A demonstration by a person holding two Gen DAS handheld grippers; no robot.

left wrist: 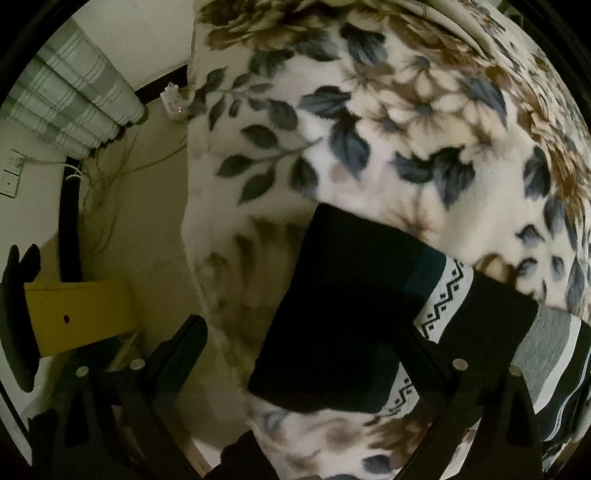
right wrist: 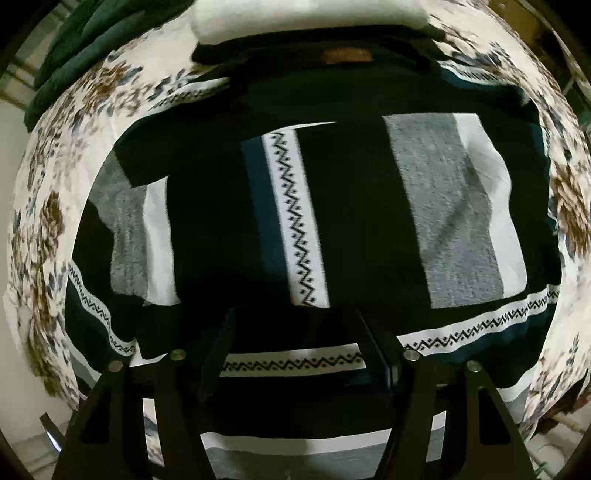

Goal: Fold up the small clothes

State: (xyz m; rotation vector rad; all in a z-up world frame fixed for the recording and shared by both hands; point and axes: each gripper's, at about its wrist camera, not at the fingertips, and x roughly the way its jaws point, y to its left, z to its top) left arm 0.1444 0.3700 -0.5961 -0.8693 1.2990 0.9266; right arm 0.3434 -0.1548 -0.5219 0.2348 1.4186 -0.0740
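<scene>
A dark sweater (right wrist: pixel 351 229) with grey, white and zigzag bands lies spread on a floral blanket (right wrist: pixel 44 206); both sleeves are folded across its body. My right gripper (right wrist: pixel 295 325) is open just above the sweater's lower part, fingers spread over a zigzag band. In the left wrist view one dark sleeve (left wrist: pixel 354 310) with a zigzag cuff lies on the blanket (left wrist: pixel 369 129). My left gripper (left wrist: pixel 299 328) is open, its left finger (left wrist: pixel 184 339) off the bed's edge, its right finger (left wrist: pixel 424 354) over the sleeve.
The bed edge drops to a beige floor (left wrist: pixel 147 221) on the left, with a yellow box (left wrist: pixel 77 314), cables and a striped curtain (left wrist: pixel 74 92). A white folded item (right wrist: pixel 310 14) and dark green cloth (right wrist: pixel 85 48) lie at the far side of the bed.
</scene>
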